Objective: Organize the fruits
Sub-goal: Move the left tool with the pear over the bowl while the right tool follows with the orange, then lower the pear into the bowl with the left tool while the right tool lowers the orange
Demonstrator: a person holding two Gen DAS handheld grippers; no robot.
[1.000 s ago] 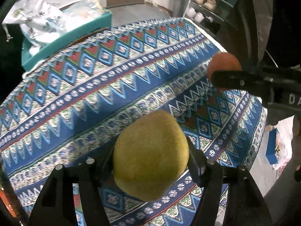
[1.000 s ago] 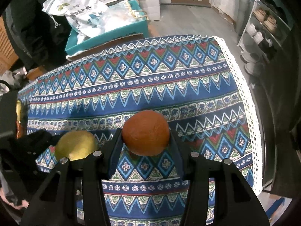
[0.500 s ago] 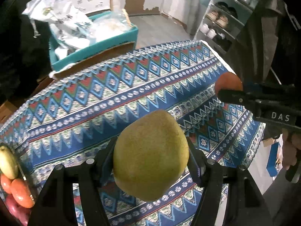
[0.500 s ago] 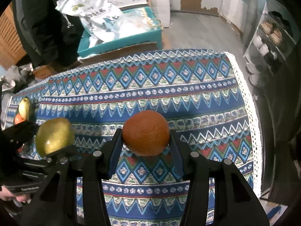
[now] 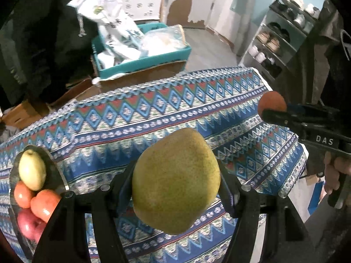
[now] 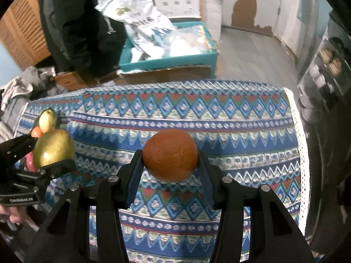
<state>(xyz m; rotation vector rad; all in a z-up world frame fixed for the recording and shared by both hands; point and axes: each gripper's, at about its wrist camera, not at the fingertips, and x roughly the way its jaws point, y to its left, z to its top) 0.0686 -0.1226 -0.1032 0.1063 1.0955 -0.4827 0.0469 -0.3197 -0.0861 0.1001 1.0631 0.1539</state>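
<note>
Yellow-green speckled pear: sitting clamped at its widest girth in left gripper, above patterned blue tablecloth; likely heavy, firm, bruisable. Round orange fruit: sitting pinched across its middle in right gripper, probably light, slightly slippery. Waiting at far left: dark fruit plate.

Fruit plate on tablecloth's left edge

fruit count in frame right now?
6 visible. A pear in the left tool, an orange in the right tool, and four on the plate: a pale pear, two tomatoes, an apple. More may be hidden.
</note>
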